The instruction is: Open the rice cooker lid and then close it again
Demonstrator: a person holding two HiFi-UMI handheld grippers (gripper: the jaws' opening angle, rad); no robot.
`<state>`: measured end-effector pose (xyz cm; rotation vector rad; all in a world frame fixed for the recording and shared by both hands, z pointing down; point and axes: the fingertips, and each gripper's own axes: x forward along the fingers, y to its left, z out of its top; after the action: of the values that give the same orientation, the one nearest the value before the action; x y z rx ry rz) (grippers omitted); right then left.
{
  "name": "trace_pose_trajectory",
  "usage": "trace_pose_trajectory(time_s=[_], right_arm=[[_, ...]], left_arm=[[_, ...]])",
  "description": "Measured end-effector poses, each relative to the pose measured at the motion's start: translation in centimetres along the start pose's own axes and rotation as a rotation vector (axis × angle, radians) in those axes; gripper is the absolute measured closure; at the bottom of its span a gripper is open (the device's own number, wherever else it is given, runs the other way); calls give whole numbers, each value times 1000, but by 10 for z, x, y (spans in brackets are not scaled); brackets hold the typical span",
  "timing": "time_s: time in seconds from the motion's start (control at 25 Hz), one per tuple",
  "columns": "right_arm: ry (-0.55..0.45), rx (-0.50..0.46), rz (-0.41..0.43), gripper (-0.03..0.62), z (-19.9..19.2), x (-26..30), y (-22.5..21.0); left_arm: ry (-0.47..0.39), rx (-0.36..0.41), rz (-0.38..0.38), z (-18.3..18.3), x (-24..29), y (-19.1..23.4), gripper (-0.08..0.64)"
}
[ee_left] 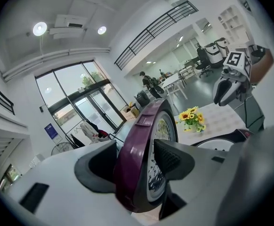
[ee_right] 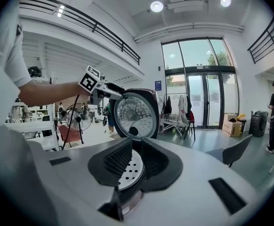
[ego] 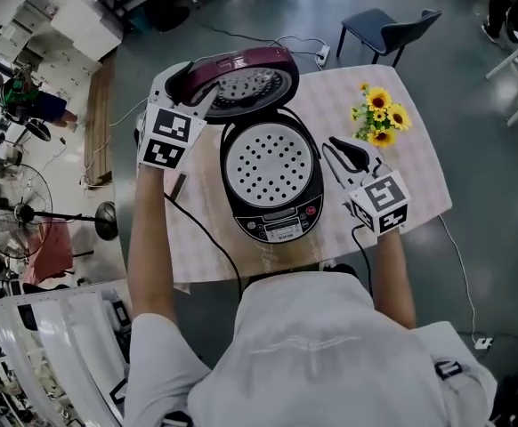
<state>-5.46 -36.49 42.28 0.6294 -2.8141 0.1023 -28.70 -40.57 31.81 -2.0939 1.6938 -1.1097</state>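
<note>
A cloth-covered table (ego: 412, 169) bears a rice cooker (ego: 271, 178) and sunflowers (ego: 380, 114).

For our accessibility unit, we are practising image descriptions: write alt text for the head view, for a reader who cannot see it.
Seen from above, a rice cooker stands open on a checked table, its maroon lid raised and gripped at the rim by the left gripper. The right gripper sits beside the cooker's right side; sunflowers stand further right.

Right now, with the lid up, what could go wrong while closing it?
The left tool pinches only the rim of the raised maroon rice cooker lid; it could slip and let the lid slam. The right tool sits close beside the open rim of the black cooker body; the closing lid might catch it.
</note>
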Motion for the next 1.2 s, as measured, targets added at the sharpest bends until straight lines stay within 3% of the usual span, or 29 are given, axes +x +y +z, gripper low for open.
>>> trace_pose_trajectory(time_s=[0.32,1.2], right_arm=[[2,-17,45,517,-2,-9,11],[-23,6,39,522,-26,-61,25]], left_arm=[[-24,-32,8,4,-23,-23,298],[-31,-44,-27,-8,-76,-113,298]])
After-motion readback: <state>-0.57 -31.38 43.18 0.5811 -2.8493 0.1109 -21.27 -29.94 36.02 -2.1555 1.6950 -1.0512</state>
